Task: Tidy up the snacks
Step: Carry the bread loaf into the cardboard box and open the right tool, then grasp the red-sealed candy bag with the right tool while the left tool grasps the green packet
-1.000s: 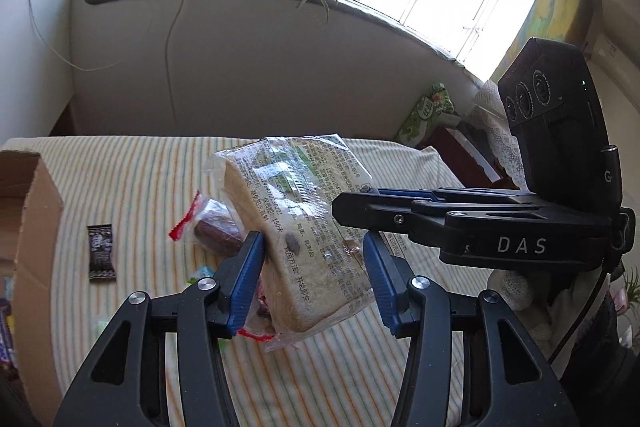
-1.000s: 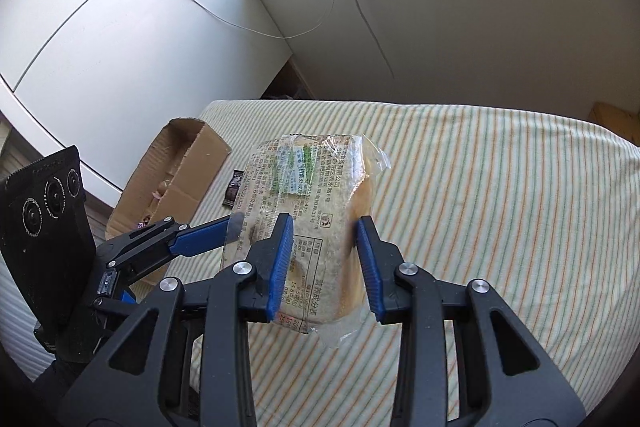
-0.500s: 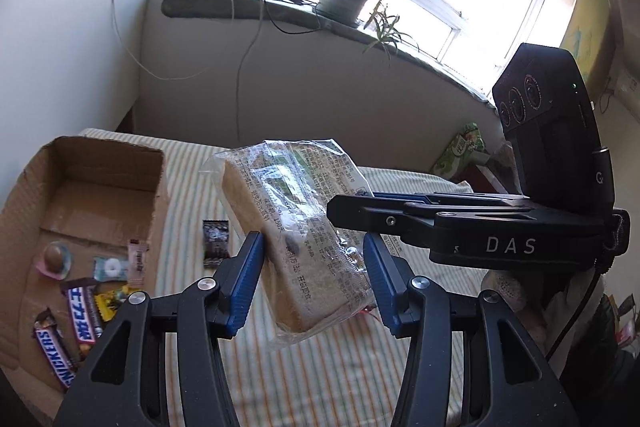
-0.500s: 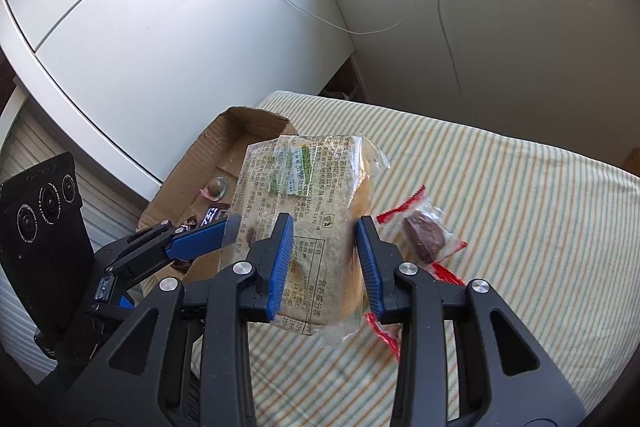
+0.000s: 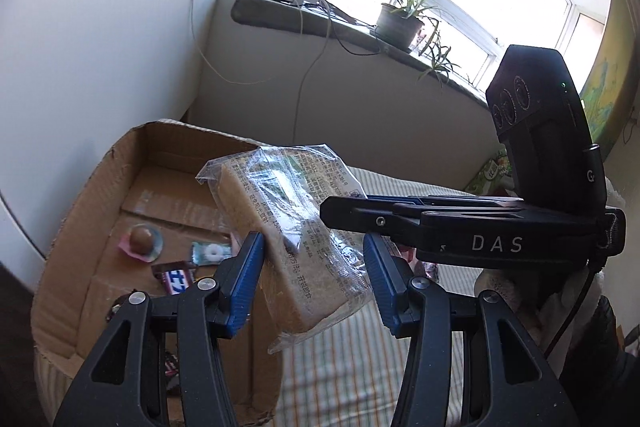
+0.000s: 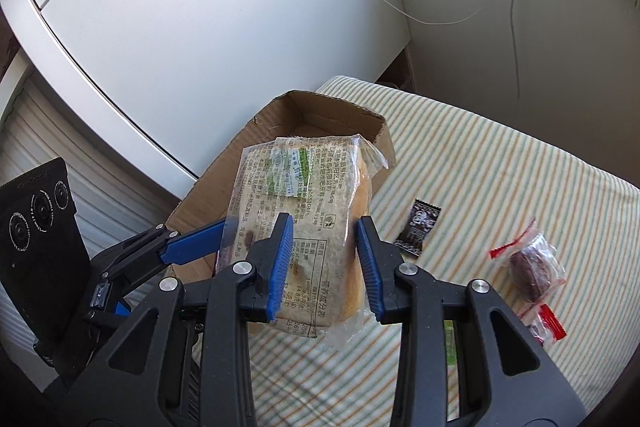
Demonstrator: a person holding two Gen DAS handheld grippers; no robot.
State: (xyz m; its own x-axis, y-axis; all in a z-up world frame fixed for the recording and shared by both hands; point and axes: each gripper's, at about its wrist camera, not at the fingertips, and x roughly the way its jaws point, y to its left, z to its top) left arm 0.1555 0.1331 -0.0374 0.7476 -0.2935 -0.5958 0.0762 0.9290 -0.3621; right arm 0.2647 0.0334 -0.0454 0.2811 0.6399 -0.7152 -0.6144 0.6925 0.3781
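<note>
A wrapped loaf of sliced bread [image 5: 288,235] in clear printed plastic hangs in the air, held from two sides. My left gripper [image 5: 314,259] is shut on its sides, and my right gripper [image 6: 324,251] is shut on it too. The bread [image 6: 308,211] is over the near edge of an open cardboard box [image 5: 100,211]. The box holds a round candy [image 5: 142,241], a small mint packet [image 5: 210,253] and chocolate bars [image 5: 176,277]. The right gripper's body [image 5: 472,227] crosses the left wrist view.
A striped cloth [image 6: 500,179] covers the surface. On it lie a small black snack packet [image 6: 418,227] and a clear bag with a dark cake and red trim [image 6: 528,267]. A white cabinet [image 6: 180,27] stands behind the box. A windowsill with a plant [image 5: 400,23] is beyond.
Both grippers have carried the bread to the left, from over the striped cloth to over the cardboard box. The grip has not changed.
</note>
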